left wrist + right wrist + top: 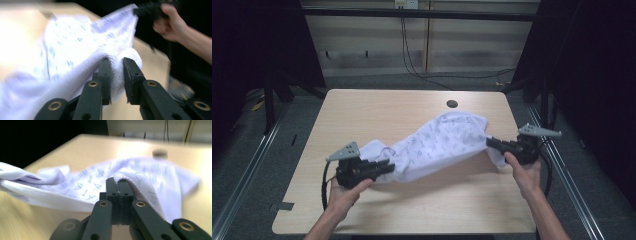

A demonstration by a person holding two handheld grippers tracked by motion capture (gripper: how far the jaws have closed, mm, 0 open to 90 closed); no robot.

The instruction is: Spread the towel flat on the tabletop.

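Note:
A white cloth (437, 142) with small blue prints hangs stretched between my two grippers, above the light wooden table (377, 107). My left gripper (389, 166) holds its near left end. In the left gripper view a thick bunched fold of the cloth (75, 45) is pinched between the two jaws of that gripper (116, 61). My right gripper (489, 142) grips the right end. In the right gripper view its jaws (119, 180) are shut tight on a hemmed edge of the cloth (87, 185). The middle of the cloth sags onto the table.
A round dark grommet hole (452, 104) sits near the table's far edge. Cables (412, 65) run down the wall behind. Metal rails (242, 175) line the floor on both sides. The person's other hand (172, 23) shows far off in the left gripper view.

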